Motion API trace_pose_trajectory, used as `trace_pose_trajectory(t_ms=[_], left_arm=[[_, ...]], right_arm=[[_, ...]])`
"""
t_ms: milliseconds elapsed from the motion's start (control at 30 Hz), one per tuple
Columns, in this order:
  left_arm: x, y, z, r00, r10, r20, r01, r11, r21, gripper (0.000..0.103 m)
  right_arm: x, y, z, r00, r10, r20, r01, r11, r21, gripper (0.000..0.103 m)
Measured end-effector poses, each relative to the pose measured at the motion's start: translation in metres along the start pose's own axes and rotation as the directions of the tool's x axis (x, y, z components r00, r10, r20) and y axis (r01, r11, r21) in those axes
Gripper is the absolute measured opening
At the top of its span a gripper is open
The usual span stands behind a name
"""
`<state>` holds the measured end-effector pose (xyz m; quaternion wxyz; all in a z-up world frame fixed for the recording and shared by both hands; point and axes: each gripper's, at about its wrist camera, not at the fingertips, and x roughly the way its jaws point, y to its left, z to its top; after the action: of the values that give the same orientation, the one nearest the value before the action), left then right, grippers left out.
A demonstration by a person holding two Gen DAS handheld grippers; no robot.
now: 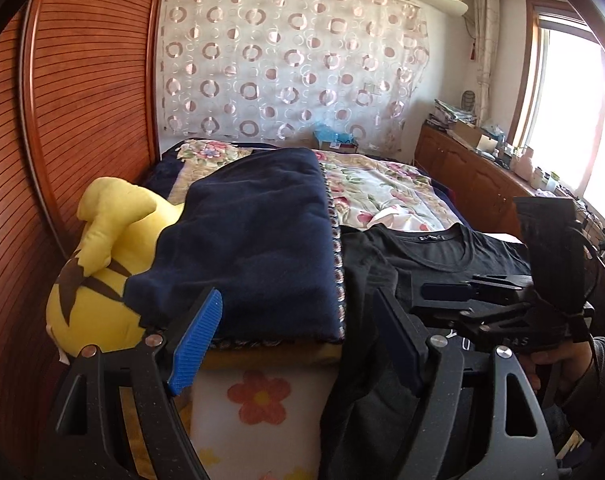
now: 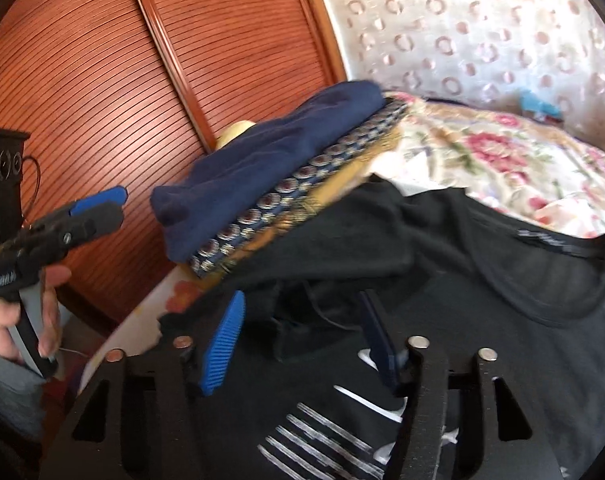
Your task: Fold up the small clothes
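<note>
Floral bed point(image 1: 386, 188), black T-shirt point(image 1: 442, 256) flat, collar toward wall

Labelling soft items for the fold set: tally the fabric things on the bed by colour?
Black: 1, T-shirt
Navy: 1, folded blanket
Yellow: 1, plush toy
Floral: 1, bedspread
Total: 4

A floral-covered bed point(image 1: 386, 188) carries a black T-shirt point(image 1: 442, 256) and folded blankets point(image 1: 258, 240).
</note>
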<state>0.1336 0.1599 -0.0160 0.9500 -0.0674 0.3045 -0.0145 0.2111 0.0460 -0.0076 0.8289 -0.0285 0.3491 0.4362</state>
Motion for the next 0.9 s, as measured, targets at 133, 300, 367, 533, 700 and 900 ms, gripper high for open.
trace_pose_trajectory(t_ms=[133,300,367,533,700,900], left_arm=[[-0.005,0.009,-0.004,1.0,0.007,0.002,-0.007,1.0,-0.015,0.078],[-0.009,0.009,-0.008,1.0,0.009,0.009,-0.009,1.0,-0.007,0.078],[-0.009,0.007,-0.007,1.0,0.005,0.013,-0.005,1.0,-0.004,0.078],[-0.009,0.001,-0.006,1.0,-0.01,0.019,0.009,1.0,0.007,0.078],[-0.007,-0.007,-0.005,1.0,-0.021,0.017,0.02,1.0,0.02,0.078],[0.001,-0.018,-0.003,1.0,-0.024,0.003,0.024,0.999,0.04,0.079]], right_arm=[[0.028,-0.002,0.008,0.996,0.074,-0.04,-0.072,0.997,0.042,0.027],[0.024,-0.027,0.014,0.992,0.118,-0.044,-0.116,0.992,0.049,0.003],[0.005,-0.029,0.011,0.992,0.121,-0.023,-0.12,0.991,0.054,0.003],[-0.028,-0.03,-0.007,0.994,0.109,0.002,-0.108,0.993,0.045,0.003],[-0.045,-0.028,-0.023,0.997,0.075,-0.024,-0.073,0.995,0.069,0.004],[-0.046,-0.044,-0.02,0.997,-0.077,-0.022,0.078,0.995,0.054,0.036]])
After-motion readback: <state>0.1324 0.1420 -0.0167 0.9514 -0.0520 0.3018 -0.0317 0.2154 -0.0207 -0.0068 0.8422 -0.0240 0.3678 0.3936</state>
